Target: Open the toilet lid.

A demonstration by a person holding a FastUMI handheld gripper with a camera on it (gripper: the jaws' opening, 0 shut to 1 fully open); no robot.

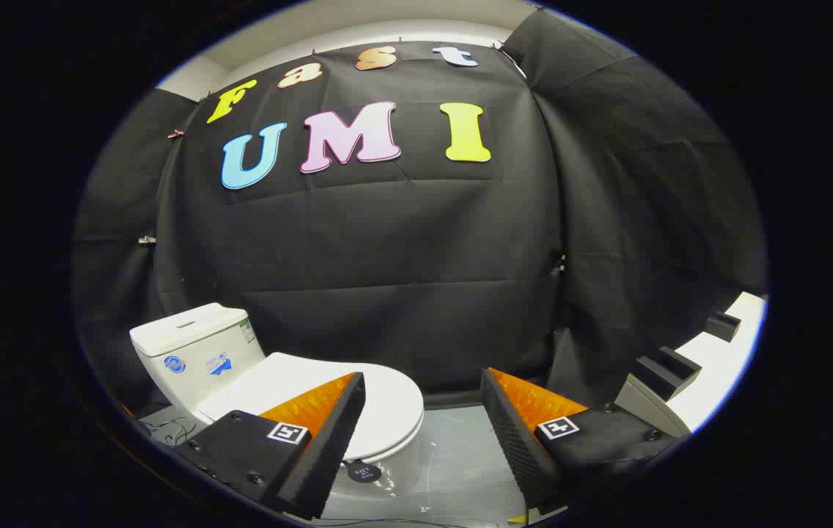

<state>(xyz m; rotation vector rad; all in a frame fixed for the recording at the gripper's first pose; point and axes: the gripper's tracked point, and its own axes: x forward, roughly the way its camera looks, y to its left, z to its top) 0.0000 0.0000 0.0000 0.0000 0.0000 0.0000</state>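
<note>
Blue stickers on the toilet tank (196,352), green label at its corner, print too small to read

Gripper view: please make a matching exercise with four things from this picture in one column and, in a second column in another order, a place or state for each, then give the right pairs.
Things:
1. white toilet lid
2. white ceramic toilet tank
3. gripper
4. small round black tag

Places or states:
A. open, holding nothing
B. standing behind the lid, against the black cloth wall
C. closed, lying flat on the bowl
D. on the front of the bowl, under the lid's rim

Pairs: 1-C, 2-B, 3-A, 4-D
</note>
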